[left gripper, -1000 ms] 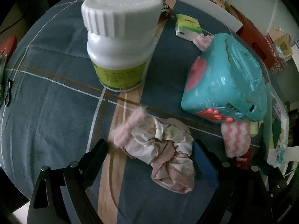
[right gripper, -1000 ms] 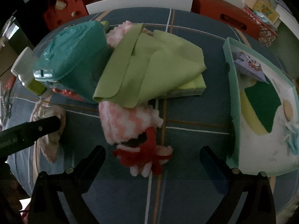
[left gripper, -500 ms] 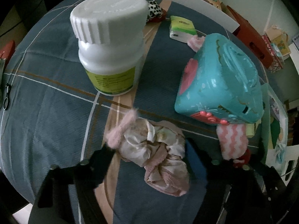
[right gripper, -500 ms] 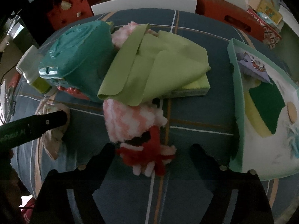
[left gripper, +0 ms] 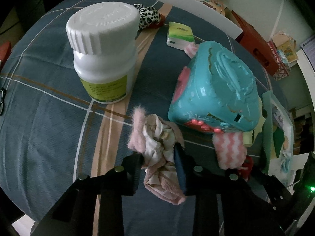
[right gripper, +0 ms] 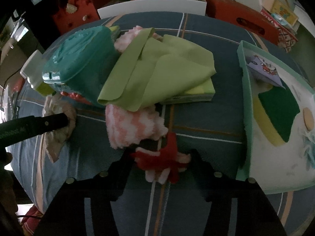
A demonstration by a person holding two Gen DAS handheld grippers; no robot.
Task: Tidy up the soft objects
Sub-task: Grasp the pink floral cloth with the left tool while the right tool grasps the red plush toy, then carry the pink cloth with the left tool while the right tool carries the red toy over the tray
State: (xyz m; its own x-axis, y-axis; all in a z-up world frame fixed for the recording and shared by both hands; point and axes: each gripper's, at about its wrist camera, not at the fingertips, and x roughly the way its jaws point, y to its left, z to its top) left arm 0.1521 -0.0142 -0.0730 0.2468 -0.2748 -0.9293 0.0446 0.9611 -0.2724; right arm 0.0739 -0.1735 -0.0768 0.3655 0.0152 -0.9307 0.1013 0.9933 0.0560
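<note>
Pinching a crumpled pink and cream scrunchie [left gripper: 159, 147], the left gripper [left gripper: 157, 157] has its two black fingers drawn in tight against the fabric, so that the middle of the bundle is squeezed between them and its lower folds hang over the near finger. From the right wrist view the same scrunchie [right gripper: 59, 122] is partly hidden behind one dark finger of the left gripper that crosses in from the left edge. The right gripper [right gripper: 161, 163] sits with its fingers at a middling spread on either side of a red and pink fluffy sock [right gripper: 163, 161]; whether the pads touch the sock cannot be made out, since its loose tufts cover the tips. A second sock, pink and white with zigzag stripes [right gripper: 132, 125], lies just beyond it, its far end tucked under a green cloth [right gripper: 157, 72] that drapes over a flat box and leans on a teal toy case [right gripper: 78, 59]. Beside the case in the left wrist view stands a white pill bottle [left gripper: 104, 55], its label too blurred to read. A leopard-print item [left gripper: 147, 15] behind the bottle is mostly hidden. All of it rests on a blue checked tablecloth [left gripper: 49, 118]. At the right, a pale green tray [right gripper: 246, 102] holding a sponge is cut off by the frame edge.
</note>
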